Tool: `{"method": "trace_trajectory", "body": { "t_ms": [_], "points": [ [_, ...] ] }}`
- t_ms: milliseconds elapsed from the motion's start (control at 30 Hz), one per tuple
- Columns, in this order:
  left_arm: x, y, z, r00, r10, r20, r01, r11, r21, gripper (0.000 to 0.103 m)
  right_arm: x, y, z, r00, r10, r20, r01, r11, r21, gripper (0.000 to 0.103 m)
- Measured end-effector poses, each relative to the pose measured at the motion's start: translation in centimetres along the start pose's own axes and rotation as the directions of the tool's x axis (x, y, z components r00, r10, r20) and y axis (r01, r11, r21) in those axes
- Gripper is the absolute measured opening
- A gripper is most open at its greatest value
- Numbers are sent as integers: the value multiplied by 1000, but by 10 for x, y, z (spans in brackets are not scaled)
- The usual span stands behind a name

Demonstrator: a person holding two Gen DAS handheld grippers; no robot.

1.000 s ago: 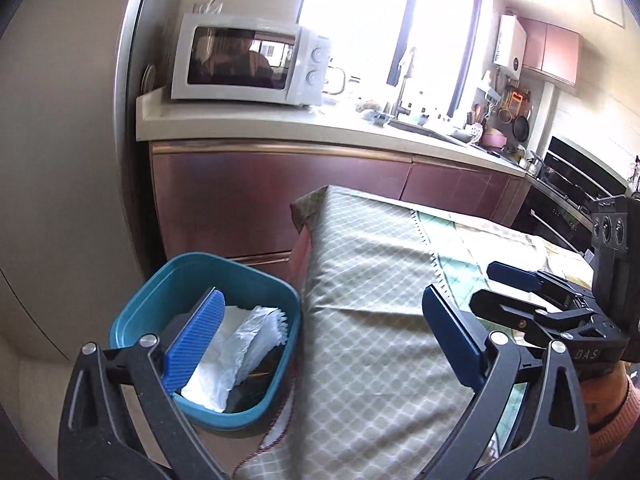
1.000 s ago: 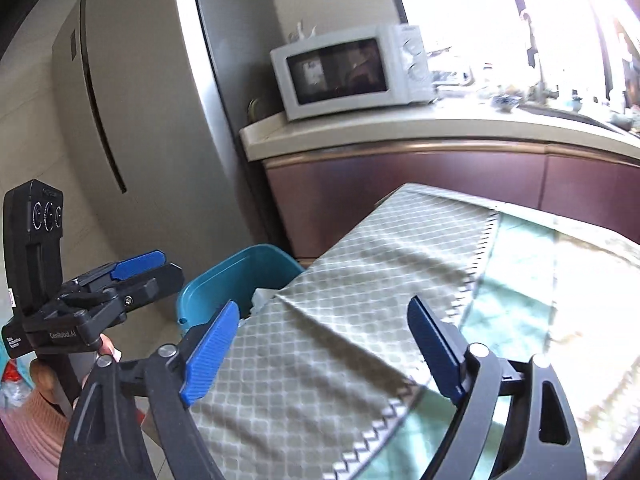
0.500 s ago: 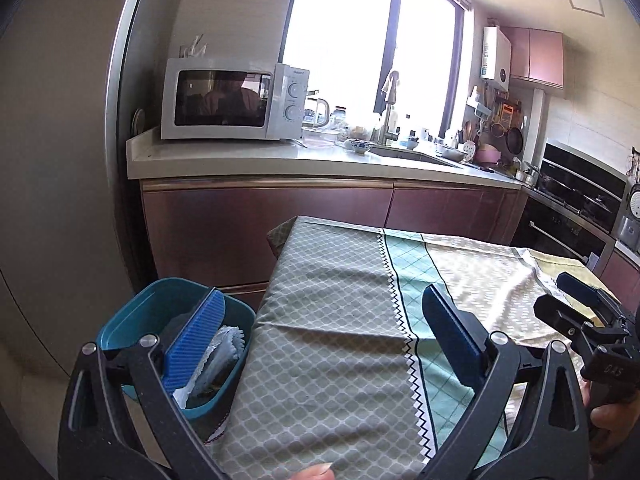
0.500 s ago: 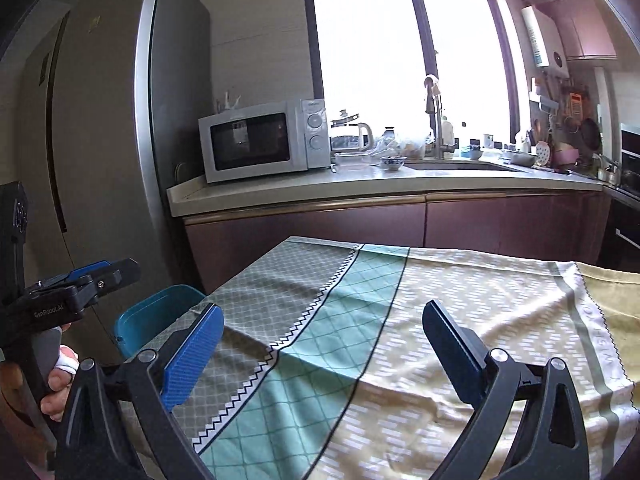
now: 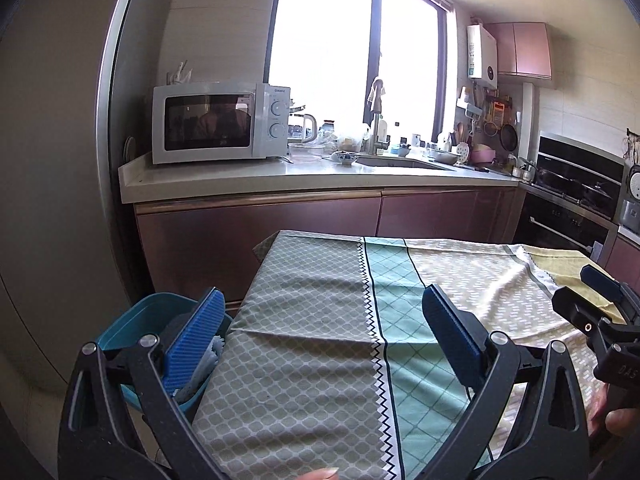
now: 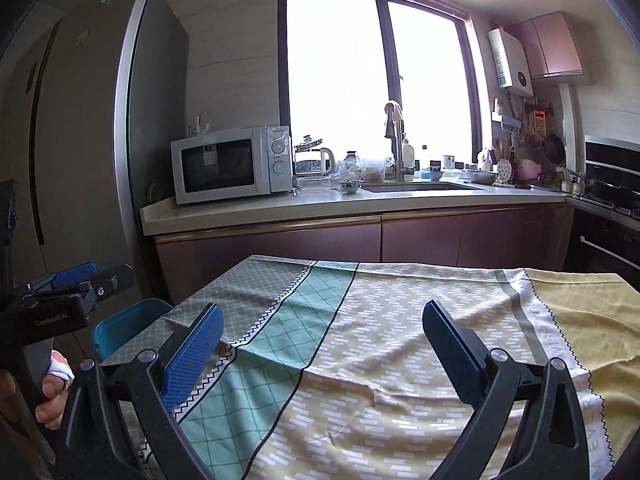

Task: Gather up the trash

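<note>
Left wrist: white crumpled tissue (image 5: 202, 368), probably light, soft, inside teal bin (image 5: 132, 320); pinch loose edge. Left tool (image 5: 320, 334), right tool (image 6: 320, 340) both apart, empty.

A teal plastic bin (image 5: 132, 320) stands on the floor just beside the table's left edge, at about eight o'clock in the left wrist view. It is upright and open-topped, with rounded corners. Crumpled white paper trash (image 5: 208, 364) lies inside it, partly hidden, showing at the bin's four o'clock side. In the right wrist view only the bin's rim and upper wall (image 6: 124, 324) show, at about nine o'clock.
</note>
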State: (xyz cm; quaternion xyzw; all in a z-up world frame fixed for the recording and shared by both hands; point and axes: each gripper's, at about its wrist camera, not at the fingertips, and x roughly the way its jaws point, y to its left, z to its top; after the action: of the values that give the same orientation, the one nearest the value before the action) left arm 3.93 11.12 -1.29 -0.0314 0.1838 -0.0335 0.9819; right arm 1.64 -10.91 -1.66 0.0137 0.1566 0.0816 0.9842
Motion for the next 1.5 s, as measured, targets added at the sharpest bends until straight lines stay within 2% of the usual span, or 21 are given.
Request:
{"method": "trace_trajectory", "body": {
  "t_ms": [300,633,1500],
  "points": [
    [-2,-24,-4,1000,-2,19,1,999,32,97,-18,-12,0,998,-59,33,59,998,6,96],
    [-6,-42,-4,999,5,49,-8,998,55,97,-24,-24,0,996,-82,44,81,996,27,96],
    [-3,-46,-7,998,19,55,-23,998,57,97,-27,-35,-3,992,-117,48,115,992,43,96]
  ]
}}
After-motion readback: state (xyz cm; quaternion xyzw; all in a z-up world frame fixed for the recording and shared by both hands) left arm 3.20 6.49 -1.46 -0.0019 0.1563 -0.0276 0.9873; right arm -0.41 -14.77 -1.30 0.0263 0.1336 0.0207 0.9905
